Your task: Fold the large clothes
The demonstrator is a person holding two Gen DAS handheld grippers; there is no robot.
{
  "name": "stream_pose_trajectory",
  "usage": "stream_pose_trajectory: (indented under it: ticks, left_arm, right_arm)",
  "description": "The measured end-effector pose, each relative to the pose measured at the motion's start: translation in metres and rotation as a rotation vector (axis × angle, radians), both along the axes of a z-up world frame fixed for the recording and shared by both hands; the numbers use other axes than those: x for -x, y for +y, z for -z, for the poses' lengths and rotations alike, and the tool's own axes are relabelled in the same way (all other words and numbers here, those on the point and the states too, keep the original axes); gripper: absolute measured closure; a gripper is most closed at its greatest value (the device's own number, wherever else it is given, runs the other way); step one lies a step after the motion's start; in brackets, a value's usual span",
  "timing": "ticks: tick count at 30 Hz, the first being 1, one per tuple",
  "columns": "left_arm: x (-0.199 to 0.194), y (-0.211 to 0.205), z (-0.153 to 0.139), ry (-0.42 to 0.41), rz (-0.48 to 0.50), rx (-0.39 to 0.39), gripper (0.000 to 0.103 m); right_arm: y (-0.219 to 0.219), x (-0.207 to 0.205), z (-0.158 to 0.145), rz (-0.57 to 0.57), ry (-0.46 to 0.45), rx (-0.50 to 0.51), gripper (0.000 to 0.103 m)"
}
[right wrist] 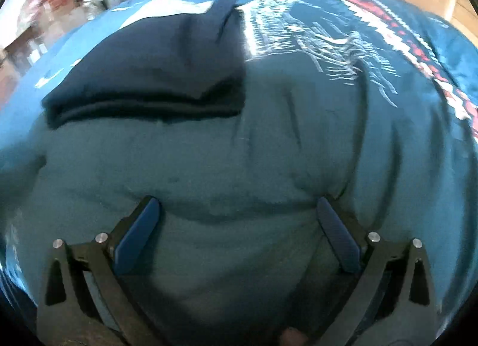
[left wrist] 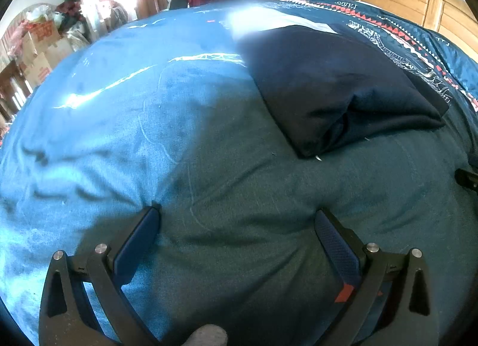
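Left wrist view shows your left gripper [left wrist: 237, 217] spread wide with nothing between its blue-padded fingers [left wrist: 140, 241], hanging low over the rumpled teal-blue bedspread [left wrist: 119, 125]. The dark navy folded garment [left wrist: 337, 83] lies flat on that bedspread ahead and to the right, well apart from the fingertips, as a compact rectangle with stacked layers showing along its near edge.

From the right wrist view, your right gripper [right wrist: 237, 208] is just as wide open and empty, its pads close above the bedspread [right wrist: 209, 173], with the same navy garment [right wrist: 155, 77] ahead and to the left. That view is blurred, so finer detail of the far corner, which looks slightly raised, cannot be made out.

Judging by this, the folding of this piece looks essentially finished: neither gripper grips cloth, and the bundle sits squared. What may remain is a tidy-up of the near edge, where the layers gape a little, or moving on to another item.
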State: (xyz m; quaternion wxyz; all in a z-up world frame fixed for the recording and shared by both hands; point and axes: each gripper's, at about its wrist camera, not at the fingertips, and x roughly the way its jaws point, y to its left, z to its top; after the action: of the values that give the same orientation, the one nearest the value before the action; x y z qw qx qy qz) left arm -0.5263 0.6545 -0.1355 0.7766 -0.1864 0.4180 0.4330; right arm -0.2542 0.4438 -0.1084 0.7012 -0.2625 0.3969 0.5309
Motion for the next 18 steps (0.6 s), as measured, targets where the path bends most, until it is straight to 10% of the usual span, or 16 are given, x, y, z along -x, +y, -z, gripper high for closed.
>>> stream_pose_trajectory:
  ticks: [18]
  left_arm:
    - [-0.0046,-0.0029,-0.0002,0.029,-0.007,-0.018,0.0]
  right_arm:
    - [0.0024,-0.0011,0.0037,-0.035,-0.021,-0.04,0.0]
